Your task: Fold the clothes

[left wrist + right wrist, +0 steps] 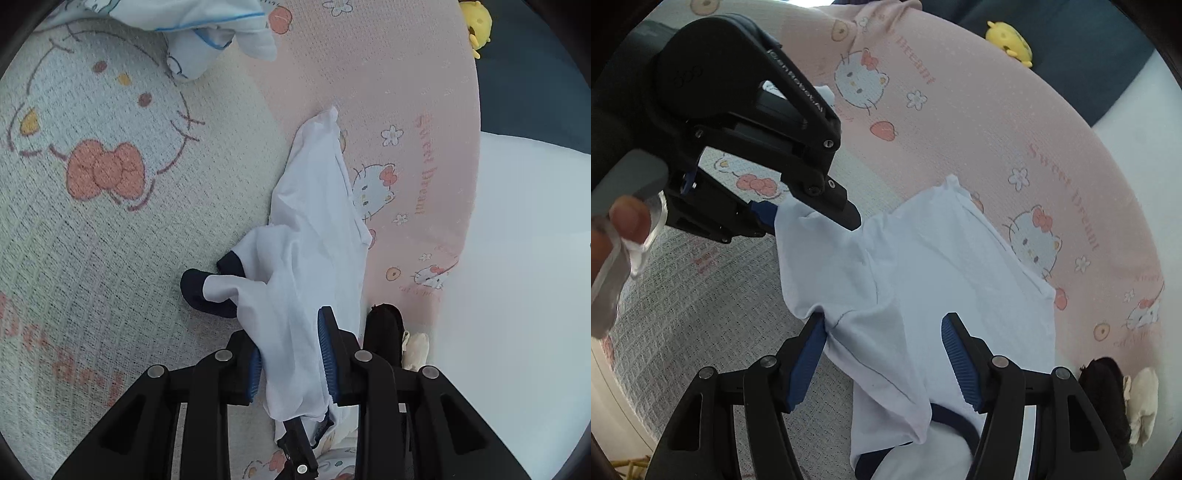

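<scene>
White shirt bunched between two grippers on the bed cover

The white shirt (314, 229) with dark cuffs lies crumpled on the cartoon-cat blanket (110, 240), its long axis running from near to far. The left gripper (291, 360) has its jaws closed on a thick fold of the shirt at the near end. The right gripper (882, 354) hovers with jaws wide apart, cloth lying between them but not pinched. The left one is nearer to the shirt's left edge. More clothes (207, 29) lie far away.
</scene>
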A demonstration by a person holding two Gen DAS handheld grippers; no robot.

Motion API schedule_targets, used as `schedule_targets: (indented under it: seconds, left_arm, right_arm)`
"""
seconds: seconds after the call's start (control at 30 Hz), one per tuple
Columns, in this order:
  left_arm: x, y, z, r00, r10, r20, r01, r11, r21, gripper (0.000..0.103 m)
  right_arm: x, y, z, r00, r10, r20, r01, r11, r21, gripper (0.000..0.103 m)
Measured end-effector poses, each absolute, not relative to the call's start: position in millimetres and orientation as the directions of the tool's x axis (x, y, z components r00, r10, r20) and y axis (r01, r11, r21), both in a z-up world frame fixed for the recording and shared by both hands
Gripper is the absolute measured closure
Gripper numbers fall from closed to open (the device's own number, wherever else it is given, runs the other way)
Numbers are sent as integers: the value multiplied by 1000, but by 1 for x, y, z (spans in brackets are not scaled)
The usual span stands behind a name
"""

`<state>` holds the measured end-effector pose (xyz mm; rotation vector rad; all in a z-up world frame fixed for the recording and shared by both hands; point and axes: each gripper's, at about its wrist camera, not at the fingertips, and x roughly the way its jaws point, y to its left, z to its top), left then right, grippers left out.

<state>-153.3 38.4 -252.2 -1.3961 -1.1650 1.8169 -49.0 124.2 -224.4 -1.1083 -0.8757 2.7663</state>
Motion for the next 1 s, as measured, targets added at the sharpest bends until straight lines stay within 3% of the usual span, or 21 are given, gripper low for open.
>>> schedule_targets:
  seconds: [0.43, 0.9, 0.97, 1.0]
  left_arm:
    - [-154, 35, -249, -246, 850, -466, 49, -470, -882, 79]
    - [-156, 31, -256, -235, 832, -502, 54, -505, -862, 79]
    - [-156, 32, -253, -236, 836, -496, 46, -500, -865, 79]
    - [-156, 33, -252, -234, 839, -492, 39, -497, -867, 79]
  right_arm:
    - [-33, 85, -239, -812, 268, -518, 234, -663, -711, 39]
    - [-63, 92, -246, -789, 284, -544, 245, -667, -704, 40]
    - [-65, 94, -244, -784, 282, -553, 245, -677, -694, 52]
    - [-66, 94, -243, -782, 281, -557, 246, -682, -688, 71]
